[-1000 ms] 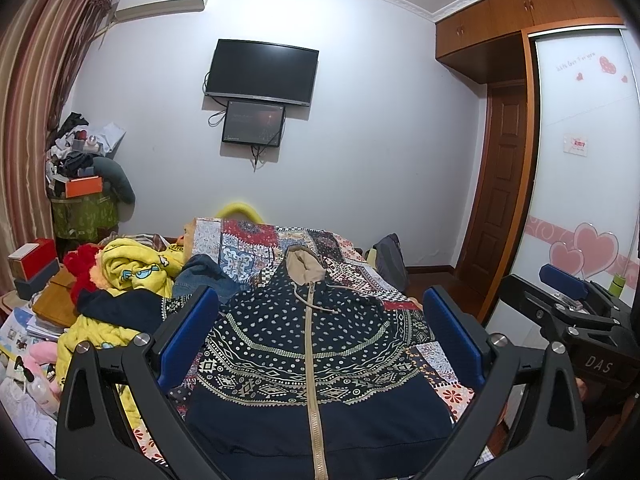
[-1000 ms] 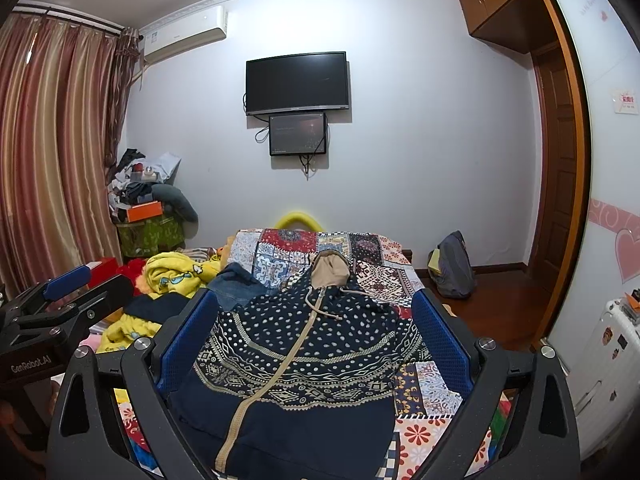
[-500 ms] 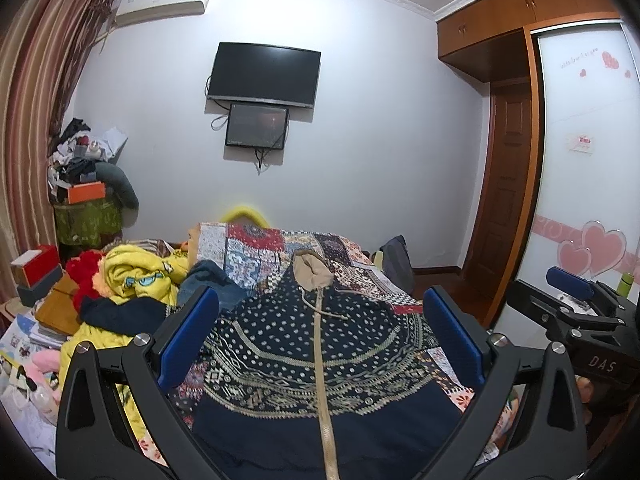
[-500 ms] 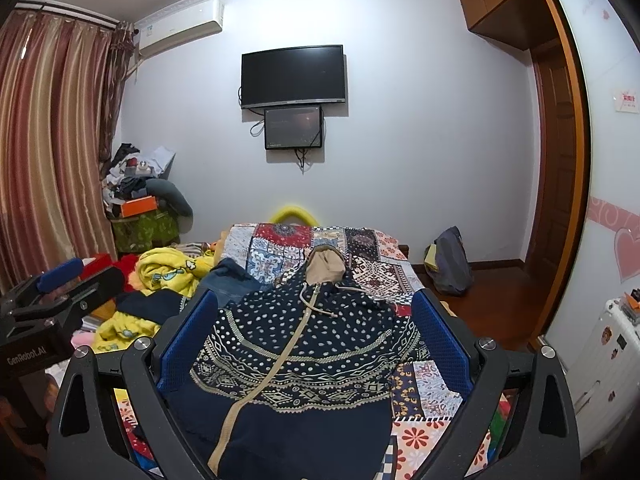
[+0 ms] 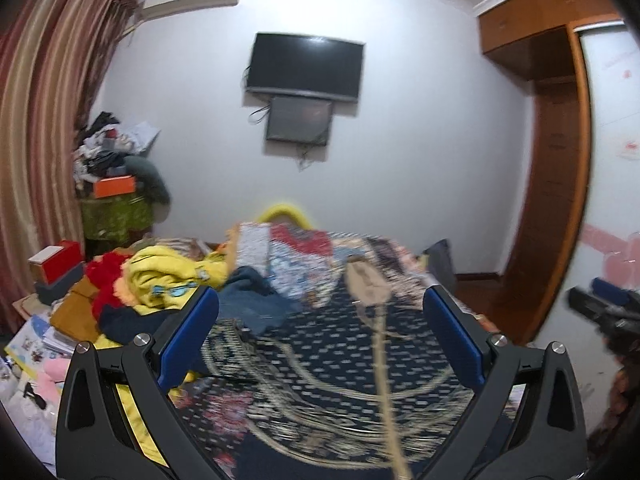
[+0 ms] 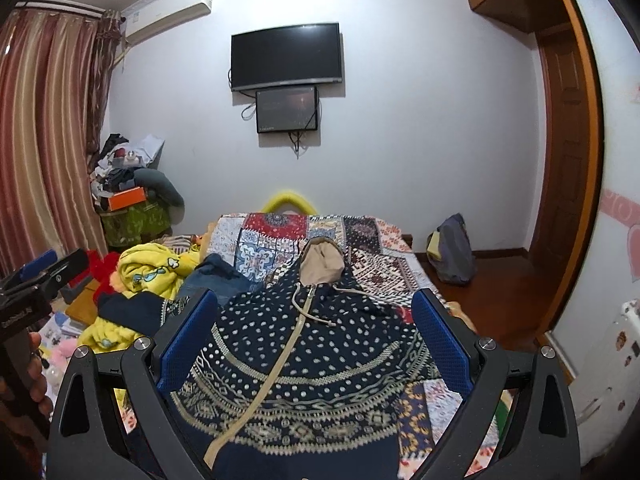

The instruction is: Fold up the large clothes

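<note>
At the far left, a striped curtain (image 6: pixel 44 152) was seen hanging by the wall, with an air conditioner (image 6: pixel 168 12) mounted above its top edge. Below it, a cluttered green stand (image 6: pixel 134 220) was stacked with an orange box (image 6: pixel 127 199). Along the bed's left edge a heap was piled: a yellow garment (image 6: pixel 148 268) over something red, a dark blue one just beside it.

The left gripper (image 5: pixel 320 328) was held with its jaws wide apart, nothing clamped between the blue pads (image 5: pixel 188 336); its view was smeared by motion blur. In the right wrist view it was glimpsed at the left edge, gripped by a hand (image 6: pixel 34 364).

In the middle, the navy patterned hoodie (image 6: pixel 304 364) was spread flat on the patchwork quilt (image 6: pixel 276 240), beige hood (image 6: pixel 322 260) towards the bed's far edge, hem towards the near edge, zipper running down its centre. A yellow ring (image 6: pixel 290 200) was seen peeking over the far edge. On the wall above, a television (image 6: pixel 286 56) was mounted with a smaller screen (image 6: pixel 287 109) just beneath.

The right gripper (image 6: pixel 314 328) was likewise held agape and unloaded above the hoodie's lower half, not touching it as far as could be told.

To the right, a grey bag (image 6: pixel 452 254) was leaned on the floor beside the bed, then a wooden door (image 6: pixel 564 184).
</note>
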The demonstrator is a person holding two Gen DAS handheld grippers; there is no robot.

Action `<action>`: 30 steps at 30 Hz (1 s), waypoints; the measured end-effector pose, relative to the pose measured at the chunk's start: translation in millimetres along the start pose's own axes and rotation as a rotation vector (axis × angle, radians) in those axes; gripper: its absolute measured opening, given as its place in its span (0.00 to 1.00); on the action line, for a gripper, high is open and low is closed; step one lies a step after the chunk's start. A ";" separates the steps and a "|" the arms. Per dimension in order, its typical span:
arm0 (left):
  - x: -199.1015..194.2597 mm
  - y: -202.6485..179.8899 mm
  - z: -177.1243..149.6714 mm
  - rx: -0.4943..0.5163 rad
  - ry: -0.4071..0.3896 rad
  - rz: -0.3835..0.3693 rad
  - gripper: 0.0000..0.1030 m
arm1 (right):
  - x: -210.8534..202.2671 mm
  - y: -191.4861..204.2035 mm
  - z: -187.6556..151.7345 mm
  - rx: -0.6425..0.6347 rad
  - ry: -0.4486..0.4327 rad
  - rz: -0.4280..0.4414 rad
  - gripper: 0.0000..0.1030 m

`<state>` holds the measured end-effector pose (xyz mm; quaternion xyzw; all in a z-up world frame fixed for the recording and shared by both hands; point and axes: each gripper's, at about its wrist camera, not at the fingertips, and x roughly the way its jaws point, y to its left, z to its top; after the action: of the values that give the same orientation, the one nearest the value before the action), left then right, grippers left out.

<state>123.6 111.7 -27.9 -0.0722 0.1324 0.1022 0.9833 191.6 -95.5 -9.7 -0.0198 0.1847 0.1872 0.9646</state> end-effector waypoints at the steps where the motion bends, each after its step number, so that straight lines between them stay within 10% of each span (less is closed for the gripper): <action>1: 10.8 8.5 -1.2 0.001 0.012 0.020 1.00 | 8.7 -2.6 1.7 0.003 0.009 0.001 0.94; 13: 142.8 139.2 -36.9 -0.078 0.345 0.112 1.00 | 137.3 -15.0 24.4 -0.105 0.143 -0.053 0.94; 20: 205.2 220.4 -90.6 -0.318 0.576 0.062 1.00 | 230.7 -9.6 -2.5 -0.129 0.362 -0.022 0.94; 30: 258.6 293.8 -139.5 -0.647 0.651 0.048 0.84 | 300.3 -0.1 -58.8 -0.177 0.589 0.006 0.94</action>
<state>268.8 419.8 -265.9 -0.4007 0.3973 0.1329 0.8149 430.0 4.4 -173.7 -0.1567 0.4395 0.1917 0.8634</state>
